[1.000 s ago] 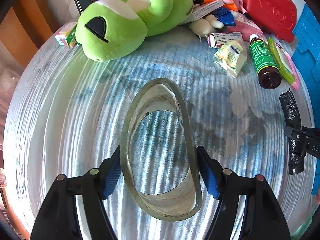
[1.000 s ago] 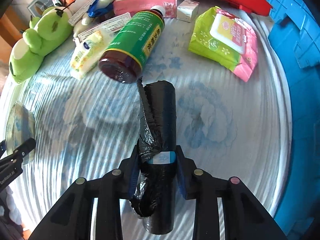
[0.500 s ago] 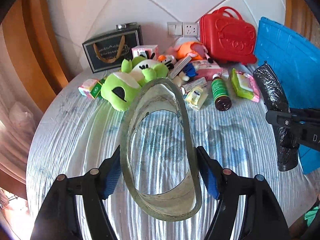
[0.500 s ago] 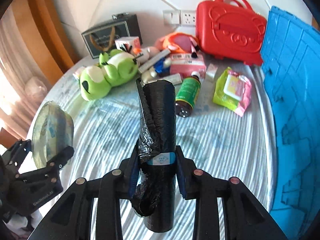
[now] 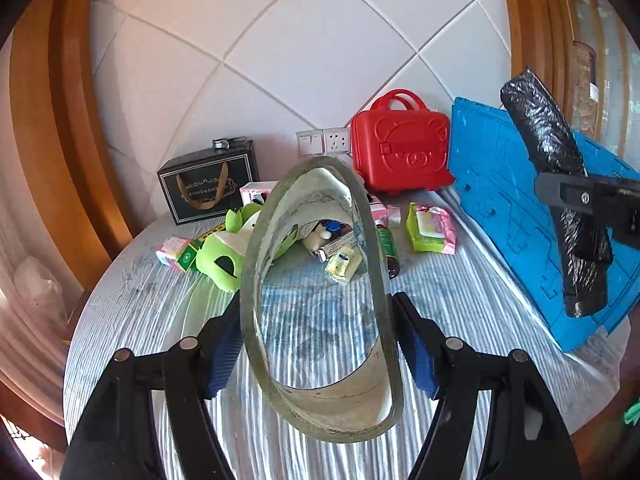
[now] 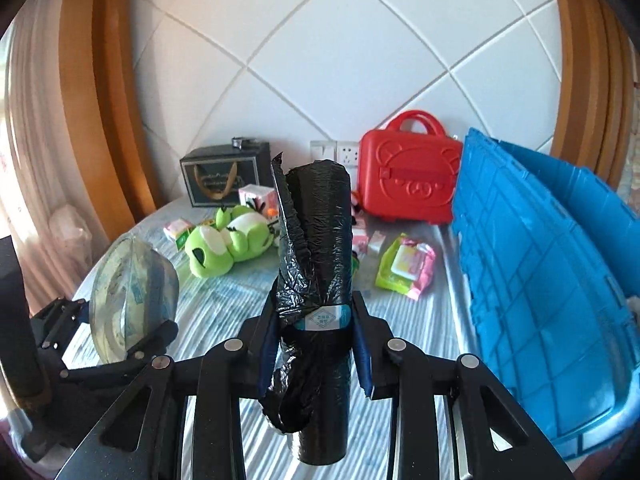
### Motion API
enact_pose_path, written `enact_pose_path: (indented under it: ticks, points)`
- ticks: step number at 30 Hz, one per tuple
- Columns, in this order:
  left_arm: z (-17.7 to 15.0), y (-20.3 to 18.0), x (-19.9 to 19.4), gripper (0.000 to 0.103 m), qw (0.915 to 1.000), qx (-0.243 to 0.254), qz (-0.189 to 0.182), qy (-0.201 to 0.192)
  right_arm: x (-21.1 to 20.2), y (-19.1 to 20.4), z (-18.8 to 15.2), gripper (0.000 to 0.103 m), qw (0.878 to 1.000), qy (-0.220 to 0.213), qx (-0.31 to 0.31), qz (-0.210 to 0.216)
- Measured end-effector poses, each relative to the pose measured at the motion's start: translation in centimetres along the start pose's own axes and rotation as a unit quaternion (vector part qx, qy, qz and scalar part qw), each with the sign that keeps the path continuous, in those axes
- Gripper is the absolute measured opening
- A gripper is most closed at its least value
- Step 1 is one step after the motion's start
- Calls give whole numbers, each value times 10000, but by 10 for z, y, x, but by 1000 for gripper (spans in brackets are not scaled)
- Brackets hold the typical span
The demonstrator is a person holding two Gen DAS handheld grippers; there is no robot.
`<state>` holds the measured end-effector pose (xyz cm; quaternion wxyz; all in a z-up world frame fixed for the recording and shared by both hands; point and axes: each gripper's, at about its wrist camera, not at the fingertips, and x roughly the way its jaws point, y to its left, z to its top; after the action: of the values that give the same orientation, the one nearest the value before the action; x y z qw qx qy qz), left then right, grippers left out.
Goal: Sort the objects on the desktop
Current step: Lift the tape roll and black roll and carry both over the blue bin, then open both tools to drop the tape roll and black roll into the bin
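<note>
My left gripper (image 5: 320,344) is shut on a big roll of clear tape (image 5: 372,396), held upright high above the striped table (image 5: 132,304). The tape roll (image 6: 132,292) and that gripper (image 6: 112,336) also show at the left of the right wrist view. My right gripper (image 6: 316,340) is shut on a black roll of bin bags (image 6: 316,240), lifted clear of the table. In the left wrist view this black roll (image 5: 556,192) hangs in front of the blue crate (image 5: 500,184).
Far side of the table: a green frog plush (image 6: 224,240), a brown bottle (image 5: 389,252), a green and pink wipes pack (image 6: 408,266), small boxes (image 5: 176,250), a black gift box (image 5: 208,186) and a red case (image 6: 408,180). A large blue crate (image 6: 540,280) stands at the right.
Both grippers have risen well above the table with the tape roll and the black bag roll still held, and tilted up, so the wall and the whole table come into view.
</note>
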<state>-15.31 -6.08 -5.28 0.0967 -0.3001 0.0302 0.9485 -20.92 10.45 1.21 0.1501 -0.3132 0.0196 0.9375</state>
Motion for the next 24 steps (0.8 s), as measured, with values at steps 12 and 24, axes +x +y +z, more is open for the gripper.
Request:
enact_pose_path:
  ticks: [12, 24]
  points:
    - [52, -127, -33, 70, 9974, 193, -222, -652, -97, -116, 24, 32, 9929, -1078, 309, -383]
    - [122, -355, -54, 70, 9921, 219, -844, -903, -152, -335, 10, 32, 9849, -1152, 457, -1206]
